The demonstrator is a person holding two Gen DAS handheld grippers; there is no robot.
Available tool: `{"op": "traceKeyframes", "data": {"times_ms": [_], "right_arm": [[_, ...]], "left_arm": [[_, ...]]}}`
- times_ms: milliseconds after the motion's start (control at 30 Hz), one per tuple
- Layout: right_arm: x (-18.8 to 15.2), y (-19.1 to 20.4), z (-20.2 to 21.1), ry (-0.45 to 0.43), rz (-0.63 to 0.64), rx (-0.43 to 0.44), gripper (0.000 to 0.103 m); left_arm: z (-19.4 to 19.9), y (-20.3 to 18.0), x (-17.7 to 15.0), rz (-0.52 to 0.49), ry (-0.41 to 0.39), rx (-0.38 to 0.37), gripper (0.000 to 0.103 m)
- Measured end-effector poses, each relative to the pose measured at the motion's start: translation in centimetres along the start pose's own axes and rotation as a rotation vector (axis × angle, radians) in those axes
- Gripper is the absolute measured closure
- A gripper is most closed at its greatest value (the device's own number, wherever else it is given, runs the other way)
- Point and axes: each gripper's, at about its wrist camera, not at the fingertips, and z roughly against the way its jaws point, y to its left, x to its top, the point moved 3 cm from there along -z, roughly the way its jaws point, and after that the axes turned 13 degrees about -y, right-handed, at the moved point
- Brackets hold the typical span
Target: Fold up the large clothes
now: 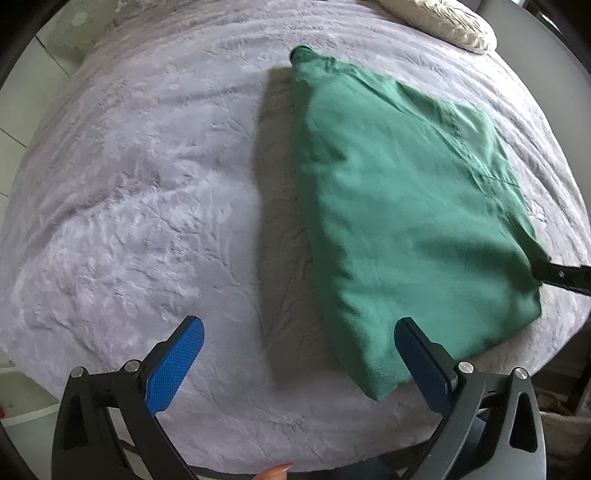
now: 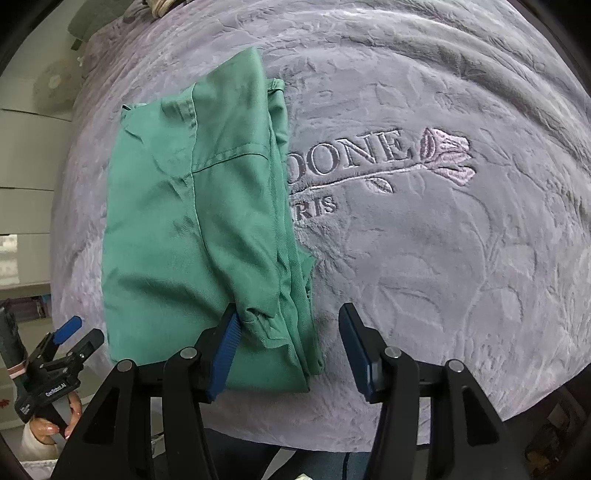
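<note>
While the left gripper [image 1: 299, 343] hangs with its blue fingers [image 1: 173, 369] spread wide and holding nothing, the right gripper [image 2: 290, 349] also stands apart, its left finger [image 2: 225, 354] touching the folded green garment [image 2: 192, 229]. The garment lies on the lilac bedspread [image 2: 461, 258], partly between the right fingers and just ahead of the left pair. A cream pillow [image 1: 443, 22] sits far off.

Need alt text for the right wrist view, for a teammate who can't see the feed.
A folded green garment lies on a lilac embossed blanket, with the open right gripper over its near edge. Embroidered lettering and a rose show on the blanket beside it. The left gripper, hand-held, is at the far left.
</note>
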Motion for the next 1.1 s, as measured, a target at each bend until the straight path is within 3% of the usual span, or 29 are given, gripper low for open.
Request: {"op": "traceKeyframes", "data": {"times_ms": [133, 267, 733, 800, 1100], "right_arm": [[0.2, 0.2, 0.7, 0.001, 0.004, -0.011, 0.037], [0.9, 0.8, 2.5, -0.028, 0.043, -0.007, 0.022], [2.8, 4.6, 4.8, -0.115, 0.113, -0.085, 0.013], [2.9, 5.1, 5.0, -0.123, 0.106, -0.085, 0.000], [4.0, 7.1, 6.6, -0.157, 0.145, -0.148, 0.000]], "left_arm": [[0.0, 0.3, 0.4, 0.023, -0.002, -0.009, 0.000], [-0.5, 0.5, 0.6, 0.035, 0.013, 0.012, 0.000], [0.5, 0.3, 2.2, 0.035, 0.016, 0.015, 0.000], [1.0, 0.2, 2.7, 0.034, 0.002, 0.018, 0.000], [3.0, -0.2, 4.9, 0.038, -0.044, 0.015, 0.000]]}}
